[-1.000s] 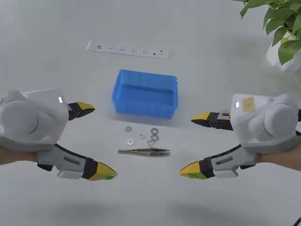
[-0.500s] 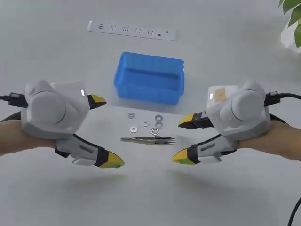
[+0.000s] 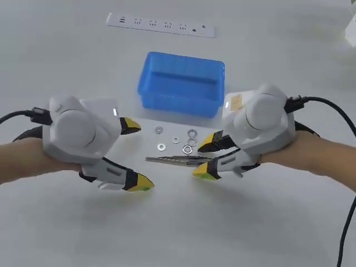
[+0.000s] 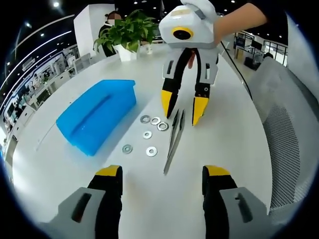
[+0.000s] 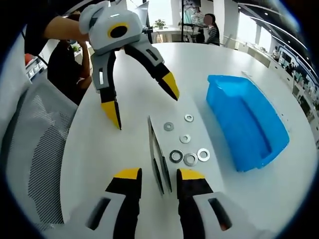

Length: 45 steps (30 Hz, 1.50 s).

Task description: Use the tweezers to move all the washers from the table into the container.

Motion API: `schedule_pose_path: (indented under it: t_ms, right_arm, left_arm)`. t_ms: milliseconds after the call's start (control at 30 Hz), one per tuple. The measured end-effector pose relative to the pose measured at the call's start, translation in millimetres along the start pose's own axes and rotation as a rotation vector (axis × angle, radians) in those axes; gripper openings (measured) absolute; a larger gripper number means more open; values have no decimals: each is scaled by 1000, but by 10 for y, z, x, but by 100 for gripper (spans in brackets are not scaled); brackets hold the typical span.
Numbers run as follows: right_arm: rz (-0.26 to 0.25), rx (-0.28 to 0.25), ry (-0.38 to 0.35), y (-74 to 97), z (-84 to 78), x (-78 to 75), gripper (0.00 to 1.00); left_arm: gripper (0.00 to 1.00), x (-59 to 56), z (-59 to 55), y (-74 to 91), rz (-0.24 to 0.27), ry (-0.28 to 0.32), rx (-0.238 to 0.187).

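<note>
A smooth white table holds thin metal tweezers just below the middle of the head view. Their long axis runs left to right. In the left gripper view their two arms sit apart at the end by the right gripper and close to one thin end toward the lower centre.

Six small flat metal washers, ring-shaped, lie scattered just above the tweezers. Above them is a blue plastic container, rectangular and open-topped, with a long white power strip at the top edge.

The left gripper, white-bodied with yellow-tipped black jaws, has its jaws spread wide at centre left. The right gripper has its jaws narrowly apart on either side of the tweezers' right end, not touching it in the right gripper view.
</note>
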State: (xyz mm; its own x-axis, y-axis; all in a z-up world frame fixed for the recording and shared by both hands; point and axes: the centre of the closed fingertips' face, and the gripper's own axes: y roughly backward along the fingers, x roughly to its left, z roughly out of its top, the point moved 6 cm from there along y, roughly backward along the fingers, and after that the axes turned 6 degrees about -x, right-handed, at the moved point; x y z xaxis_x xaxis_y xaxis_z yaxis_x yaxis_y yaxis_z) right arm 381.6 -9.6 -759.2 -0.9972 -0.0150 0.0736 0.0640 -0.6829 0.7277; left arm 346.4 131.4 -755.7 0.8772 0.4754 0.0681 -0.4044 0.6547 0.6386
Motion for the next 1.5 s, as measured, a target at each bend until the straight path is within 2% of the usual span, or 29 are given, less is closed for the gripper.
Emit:
schedule_pose_path:
  t_ms: [100,200,300,367,433,500,600,667,800,967,1067,1167,1200,1233,1267,1367,1467,1500]
  right_arm:
    - [3,1,-1,-24,18,22,24]
    - [6,-1,20,-54,46,59,22]
    - [3,21,70,-59,50,63,21]
    - [0,30,93,-65,55,56,19]
    - [-2,34,98,-68,58,47,18]
    - [0,36,97,-69,60,52,18]
    - [11,38,121,-76,61,67,18]
    - [12,42,130,-77,66,73,17]
    - [19,47,117,-91,79,75,13]
    - [31,61,117,-100,89,79,11]
    - [34,68,107,-103,93,67,10]
    - [20,75,106,-109,98,64,8]
    - [19,80,124,-110,99,73,8]
    - [13,84,185,-109,106,73,8]
    - [10,84,186,-110,102,90,7]
    - [-5,83,194,-109,93,113,7]
    - [-9,80,203,-111,96,130,7]
    - [-4,84,222,-113,99,145,7]
  left_arm:
    - [62,-12,-12,-30,-17,8,19]
    - [58,-41,7,-45,-35,15,17]
    - [45,-77,24,-54,-62,20,24]
    - [36,-93,59,-83,-73,-2,17]
    - [33,-86,78,-112,-70,-32,24]
    - [31,-80,88,-130,-81,-35,28]
    - [25,-85,92,-159,-130,-36,42]
    - [25,-77,101,-165,-133,-62,45]
    - [23,-55,117,-190,-156,-74,56]
    - [9,-37,126,-208,-171,-105,70]
    - [7,-27,130,-206,-186,-109,81]
    - [6,-53,154,-214,-191,-152,113]
    - [5,-56,157,-215,-188,-160,120]
    - [5,-59,157,-215,-188,-172,127]
    - [5,-75,161,-213,-192,-184,131]
    - [5,-81,166,-209,-184,-178,138]
    - [4,-114,172,-190,-184,-145,157]
    - [4,-129,182,-170,-185,-156,156]
